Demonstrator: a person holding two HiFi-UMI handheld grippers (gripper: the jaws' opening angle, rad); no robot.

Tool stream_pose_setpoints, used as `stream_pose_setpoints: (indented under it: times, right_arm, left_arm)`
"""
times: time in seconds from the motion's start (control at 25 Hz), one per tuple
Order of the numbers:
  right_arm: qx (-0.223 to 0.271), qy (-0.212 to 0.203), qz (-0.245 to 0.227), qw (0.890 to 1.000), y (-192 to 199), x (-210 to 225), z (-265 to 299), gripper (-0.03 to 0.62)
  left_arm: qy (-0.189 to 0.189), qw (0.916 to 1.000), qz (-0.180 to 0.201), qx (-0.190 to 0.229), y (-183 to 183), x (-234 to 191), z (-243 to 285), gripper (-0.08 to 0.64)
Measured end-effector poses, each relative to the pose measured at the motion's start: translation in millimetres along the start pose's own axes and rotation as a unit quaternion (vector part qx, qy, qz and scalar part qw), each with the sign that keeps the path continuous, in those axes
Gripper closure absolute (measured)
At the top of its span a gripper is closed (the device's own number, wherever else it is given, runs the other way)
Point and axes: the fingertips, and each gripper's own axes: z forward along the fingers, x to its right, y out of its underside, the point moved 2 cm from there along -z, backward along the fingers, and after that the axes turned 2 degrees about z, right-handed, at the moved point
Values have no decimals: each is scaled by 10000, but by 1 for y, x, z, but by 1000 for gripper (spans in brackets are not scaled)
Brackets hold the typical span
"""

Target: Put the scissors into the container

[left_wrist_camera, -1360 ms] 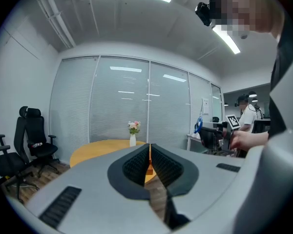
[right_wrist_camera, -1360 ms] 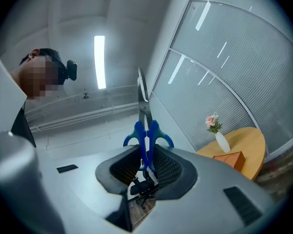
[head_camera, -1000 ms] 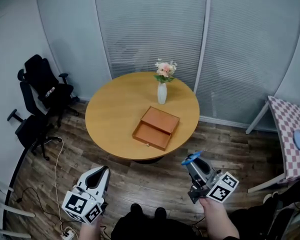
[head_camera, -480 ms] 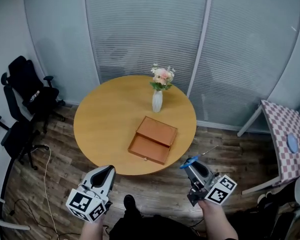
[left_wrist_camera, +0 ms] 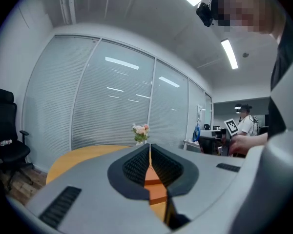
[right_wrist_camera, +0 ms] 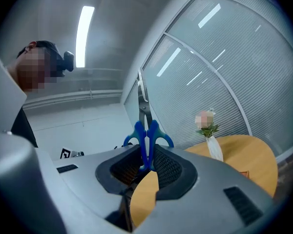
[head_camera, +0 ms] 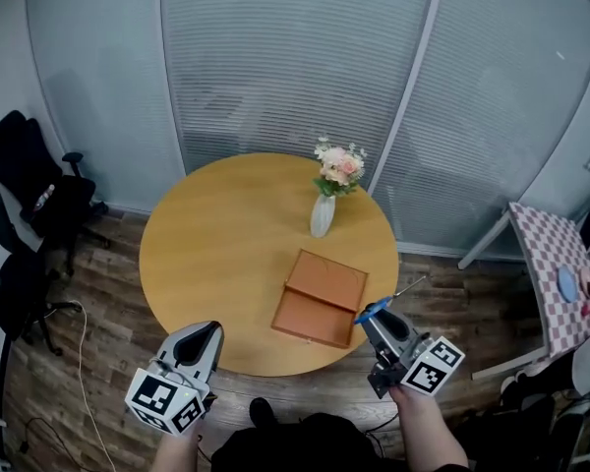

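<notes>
As seen from the head view, entries placed relative to the round wooden table (head_camera: 216,254):

1. Scissors (head_camera: 374,310). Two blue plastic loop handles, pressed side by side; slim grey metal blades, closed, narrowing to a point. Clamped at the handles between the jaws of the right gripper (head_camera: 379,321), with the loops just past the jaw tips and the blades pointing away from the holder. Held in the air at the table's near right edge, handles seen against the rim, blade tip out beyond it over the wooden floor (head_camera: 452,308). Outside the container.

2. Container (head_camera: 322,298). Shallow brown box with its lid laid open behind it, flat on the table's near right part, just left of the scissors' handles.

3. Left gripper (head_camera: 206,334). Jaws pressed together, nothing between them. Held off the table's near left edge, above the floor, pointed toward the table.

4. White vase (head_camera: 322,214) of pink and white flowers. Upright on the table's far right part, beyond the container.

5. Black office chairs (head_camera: 25,175). Well off the table's left side, by the wall.

6. Checked cloth (head_camera: 551,264) on a second surface. Well off the table's right side.
</notes>
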Motion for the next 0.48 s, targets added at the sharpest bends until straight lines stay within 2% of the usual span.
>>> stream_pose_setpoints:
  times: [0.16, 0.48]
  right_arm:
    - [-150, 200, -140, 9996, 9, 4, 23, 500]
    - [-768, 576, -572, 9937, 23, 46, 37, 500]
  left_arm:
    - [271, 9996, 77, -19, -4, -21, 19, 538]
    - [564, 9983, 7, -140, 3, -24, 60, 538]
